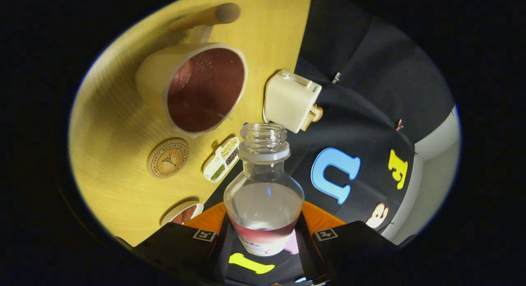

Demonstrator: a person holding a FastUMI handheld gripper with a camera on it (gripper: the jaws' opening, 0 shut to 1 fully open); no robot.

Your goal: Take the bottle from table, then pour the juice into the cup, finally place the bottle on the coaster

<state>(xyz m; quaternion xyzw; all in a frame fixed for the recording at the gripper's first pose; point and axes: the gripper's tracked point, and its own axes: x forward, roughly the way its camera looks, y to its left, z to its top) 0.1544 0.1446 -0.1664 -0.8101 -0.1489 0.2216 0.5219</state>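
Yellow wood-grain tabletop (111, 125) spreads beyond our fingers, meeting the black cloth wall of the booth on the far side. On it we see the cup (193, 86), a pale mug with a dark red inside and what looks like juice already in it, its handle pointing away from us. Near it lies a round wooden coaster (168, 157), a small compartmented box of seeds (222, 159), a white block-shaped gadget (291, 100) at the table's edge, and a small dish (183, 212) just beside our left finger.

Our gripper (264, 236) is clamped on the bottle (264, 187): both fingers press its lower body, and its open, capless neck points ahead, just short of the cup's rim. Only a little red juice sits low in the bottle, with the upper part clear, so we judge the pour to be nearly or fully done and the bottle tipped back up.

To finish well, we should keep the squeeze firm, bring the bottle fully upright before travelling, carry it across to the coaster without brushing the cup or the seed box, centre its base on the disc, and let go only once it stands on its own.
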